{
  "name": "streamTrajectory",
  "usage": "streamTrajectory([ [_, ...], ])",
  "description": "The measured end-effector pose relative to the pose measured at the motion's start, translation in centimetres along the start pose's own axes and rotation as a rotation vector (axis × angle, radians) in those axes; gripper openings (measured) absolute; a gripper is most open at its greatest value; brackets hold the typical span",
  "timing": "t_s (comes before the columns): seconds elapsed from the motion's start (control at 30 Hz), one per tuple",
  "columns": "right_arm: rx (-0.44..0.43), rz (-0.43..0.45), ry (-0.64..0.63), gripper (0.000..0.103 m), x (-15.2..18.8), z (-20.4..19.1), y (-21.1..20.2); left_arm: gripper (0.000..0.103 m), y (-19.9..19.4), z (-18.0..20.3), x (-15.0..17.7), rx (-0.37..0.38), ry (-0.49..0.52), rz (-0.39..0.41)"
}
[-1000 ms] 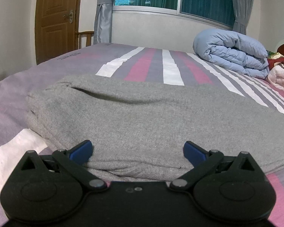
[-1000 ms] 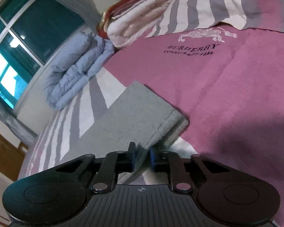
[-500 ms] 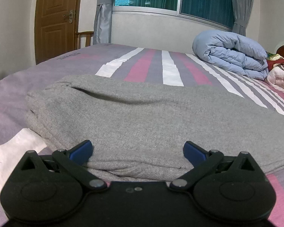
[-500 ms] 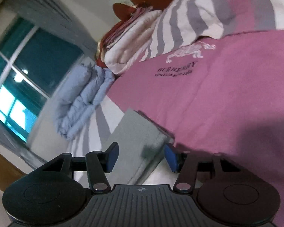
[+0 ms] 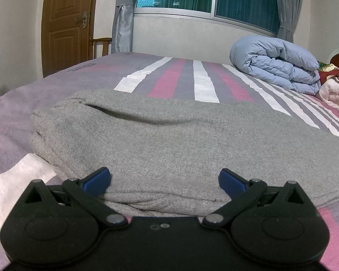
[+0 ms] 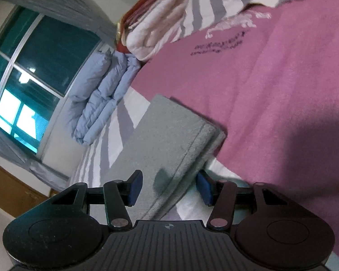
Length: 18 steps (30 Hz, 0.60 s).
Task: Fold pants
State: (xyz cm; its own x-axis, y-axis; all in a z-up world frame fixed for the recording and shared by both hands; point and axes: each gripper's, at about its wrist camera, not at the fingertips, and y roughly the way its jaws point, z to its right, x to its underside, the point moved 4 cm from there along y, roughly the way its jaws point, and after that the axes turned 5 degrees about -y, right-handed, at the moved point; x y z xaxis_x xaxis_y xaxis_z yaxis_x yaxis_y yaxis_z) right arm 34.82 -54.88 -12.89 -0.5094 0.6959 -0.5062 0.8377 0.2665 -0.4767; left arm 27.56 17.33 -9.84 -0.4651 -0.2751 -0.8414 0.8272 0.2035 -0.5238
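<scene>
Grey pants (image 5: 169,142) lie folded lengthwise on the striped bed, the waist end with its pocket slit at the left. My left gripper (image 5: 165,180) is open, its blue pads on either side of the near edge of the waist end, low against the fabric. In the right wrist view the hem end of the pants (image 6: 169,140) lies on the bed. My right gripper (image 6: 168,188) is open, its pads astride the hem edge, which lies between them.
A rolled light-blue duvet (image 5: 275,63) and a stack of folded blankets (image 5: 334,85) sit at the bed's far right. A pink bedspread (image 6: 271,90) lies beyond the hem. A door (image 5: 65,22), a chair and a curtained window are behind the bed.
My right gripper has opened from shut and now sits astride the hem edge; its view has tilted and shifted. My left gripper has not moved.
</scene>
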Motion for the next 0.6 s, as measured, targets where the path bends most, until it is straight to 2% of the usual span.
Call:
streamTrajectory([
  [0.03,-0.003,0.000,0.039,0.013,-0.2,0.7,0.4,0.097,0.0,0.0,0.0,-0.002,0.003,0.000],
  [0.07,-0.021,0.006,0.078,0.011,-0.4,1.1,0.8,0.097,0.0,0.1,0.0,-0.003,0.005,0.001],
  [0.13,-0.007,0.005,0.080,0.010,-0.7,0.6,1.0,0.097,-0.4,-0.1,-0.2,0.005,-0.003,0.011],
  [0.17,0.004,0.007,0.062,0.010,-0.9,0.1,0.9,0.092,-0.7,-0.3,-0.4,0.008,-0.014,0.027],
  [0.27,-0.008,0.046,0.022,0.010,-1.4,-2.1,0.0,0.092,-2.8,-2.1,-1.4,-0.041,-0.072,0.131],
  [0.33,-0.025,0.077,-0.029,0.010,-1.7,-4.5,-0.7,0.095,-4.1,-3.9,-1.6,-0.087,-0.126,0.181],
  [0.4,-0.060,0.099,-0.088,0.010,-1.5,-7.8,-1.2,0.097,-4.8,-6.0,-1.5,-0.114,-0.201,0.197],
  [0.6,-0.217,0.093,-0.277,0.010,2.8,-20.3,-0.3,0.097,-5.0,-11.5,-0.2,-0.153,-0.405,0.125],
])
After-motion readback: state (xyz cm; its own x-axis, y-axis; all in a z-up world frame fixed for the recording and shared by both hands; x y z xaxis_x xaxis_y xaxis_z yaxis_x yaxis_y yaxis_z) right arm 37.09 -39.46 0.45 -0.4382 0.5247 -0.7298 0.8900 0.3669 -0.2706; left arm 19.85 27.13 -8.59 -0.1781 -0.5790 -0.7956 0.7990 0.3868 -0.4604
